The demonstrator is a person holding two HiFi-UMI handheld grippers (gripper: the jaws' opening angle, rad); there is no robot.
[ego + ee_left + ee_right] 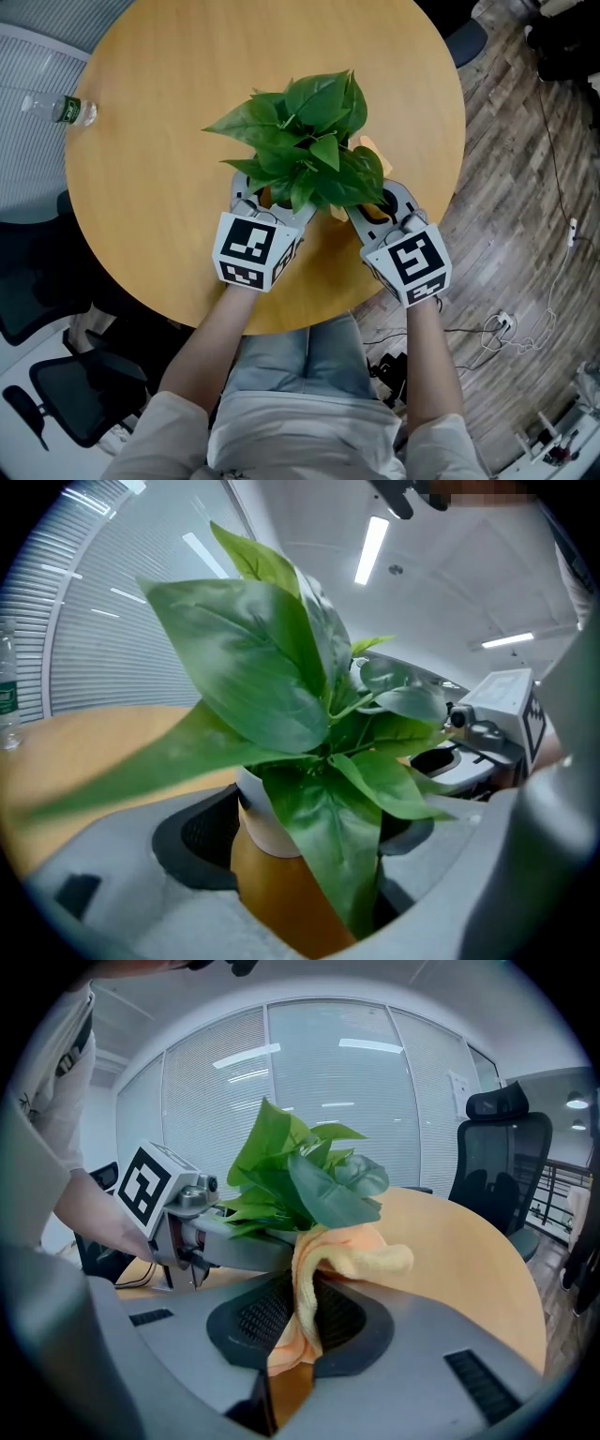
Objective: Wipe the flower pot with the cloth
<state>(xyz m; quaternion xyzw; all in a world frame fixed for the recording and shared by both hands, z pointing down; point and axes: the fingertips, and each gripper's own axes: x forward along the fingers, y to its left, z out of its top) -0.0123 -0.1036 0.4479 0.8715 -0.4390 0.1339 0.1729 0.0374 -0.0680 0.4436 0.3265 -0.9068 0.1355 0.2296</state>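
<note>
You are working over the round wooden tabletop (169,112). The flower pot (277,892) is sitting near the edge closest to you, with its orange body and white rim mostly hiding under broad green leaves (305,141).

Your left gripper (305,836) is bracketing the pot with its jaws set wide, one on each side. It looks to be clasping the pot to steady it. A leaf is covering the far pad, so that contact is a judgement rather than something plainly showing.

Your right gripper (300,1321) is sitting on the opposite side of the plant, with its jaws pressing together on the yellow cloth (361,1255). The cloth is hanging folded between the pads, and its free end is bulging forward just under the leaves, beside the pot's wall. I cannot tell whether it is touching the pot.

You appear to be in the wiping step, with the pot braced and the cloth presented to it. The next move is calling for the cloth to be pressed flat against the pot's side and dragged around it. You will want a firm hold with the left gripper so the pot is not tipping, and the cloth should be staying below the leaves.
</note>
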